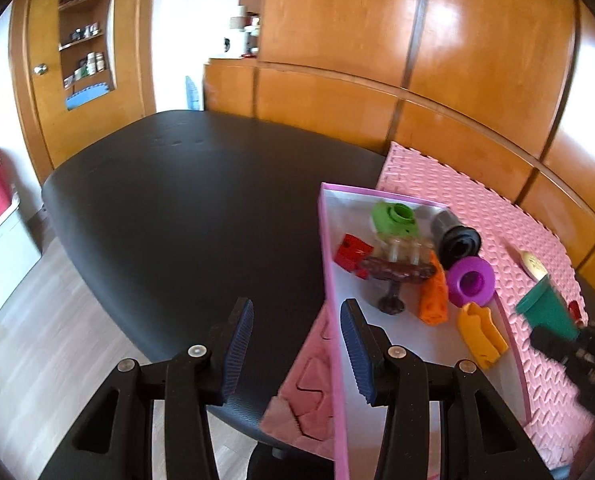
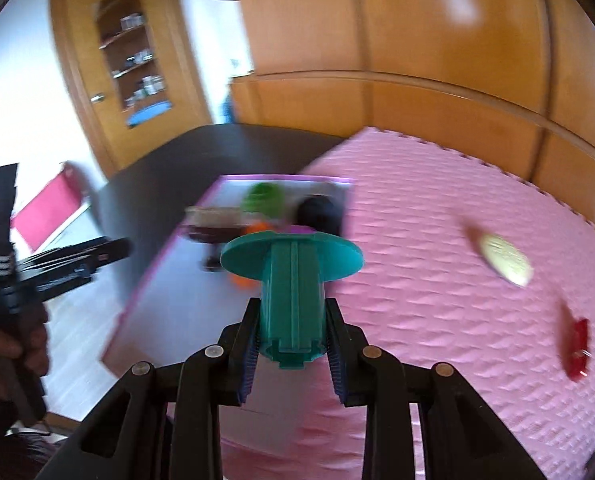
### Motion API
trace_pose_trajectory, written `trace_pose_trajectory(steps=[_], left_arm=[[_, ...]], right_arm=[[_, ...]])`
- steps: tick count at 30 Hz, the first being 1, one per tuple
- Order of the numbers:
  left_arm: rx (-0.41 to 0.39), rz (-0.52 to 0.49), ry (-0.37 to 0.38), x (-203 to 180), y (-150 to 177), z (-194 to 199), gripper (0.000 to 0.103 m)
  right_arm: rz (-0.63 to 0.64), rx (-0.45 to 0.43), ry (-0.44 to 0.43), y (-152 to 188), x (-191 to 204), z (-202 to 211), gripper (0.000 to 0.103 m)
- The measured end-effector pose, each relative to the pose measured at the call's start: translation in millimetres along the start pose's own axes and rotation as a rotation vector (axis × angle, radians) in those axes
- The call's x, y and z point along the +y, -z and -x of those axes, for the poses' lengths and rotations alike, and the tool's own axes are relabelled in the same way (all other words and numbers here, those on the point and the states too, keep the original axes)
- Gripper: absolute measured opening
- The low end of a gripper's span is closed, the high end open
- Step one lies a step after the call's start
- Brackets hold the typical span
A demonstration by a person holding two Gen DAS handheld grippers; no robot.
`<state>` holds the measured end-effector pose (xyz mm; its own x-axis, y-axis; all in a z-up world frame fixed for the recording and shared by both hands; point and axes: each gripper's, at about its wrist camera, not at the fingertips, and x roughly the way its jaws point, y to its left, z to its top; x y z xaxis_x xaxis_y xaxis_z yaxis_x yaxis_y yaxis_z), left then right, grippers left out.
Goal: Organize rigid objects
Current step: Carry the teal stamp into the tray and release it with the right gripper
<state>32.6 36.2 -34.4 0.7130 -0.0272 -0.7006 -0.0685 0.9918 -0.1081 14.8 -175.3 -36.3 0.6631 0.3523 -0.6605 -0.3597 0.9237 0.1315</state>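
Jaws of the right gripper point(image 2: 293, 344) are pinching the teal flanged piece point(image 2: 291, 276) beside the pink tray point(image 1: 331, 280); left gripper point(image 1: 297, 344) jaws are gaping empty. Releasing early risks missing the tray.

Right gripper point(image 2: 293, 344) clamped on teal flanged piece point(image 2: 293, 280); blue ribbed pads point(image 2: 250, 354) press both sides of ribbed stem, round flange pointing away from camera. Held piece raised over near edge of pink-rimmed tray point(image 2: 137, 292). Tray contents blurred (green, black, orange, dark brown shapes only). Pink foam mat point(image 2: 437, 240) under tray, on dark table point(image 2: 157, 176). Cream oval piece point(image 2: 505, 258) and red piece point(image 2: 577, 350) lie on mat, right side, well apart. Left gripper point(image 2: 77, 264) at left edge, hand point(image 2: 13, 344) on grip.
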Motion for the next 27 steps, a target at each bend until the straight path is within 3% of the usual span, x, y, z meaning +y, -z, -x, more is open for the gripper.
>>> trace_pose_trajectory(steps=[8, 15, 27], left_arm=[[0.018, 0.003, 0.010, 2.6, 4.4, -6.8, 0.046], [0.020, 0.013, 0.003, 5.9, 5.0, -8.3, 0.047], [0.000, -0.002, -0.003, 3.8, 3.3, -2.9, 0.049]], right_arm=[[0.040, 0.184, -0.099, -3.5, 42.2, -68.0, 0.029], [0.047, 0.228, -0.119, -9.3, 52.4, -107.5, 0.029], [0.018, 0.182, -0.137, -5.3, 44.2, -83.3, 0.042]])
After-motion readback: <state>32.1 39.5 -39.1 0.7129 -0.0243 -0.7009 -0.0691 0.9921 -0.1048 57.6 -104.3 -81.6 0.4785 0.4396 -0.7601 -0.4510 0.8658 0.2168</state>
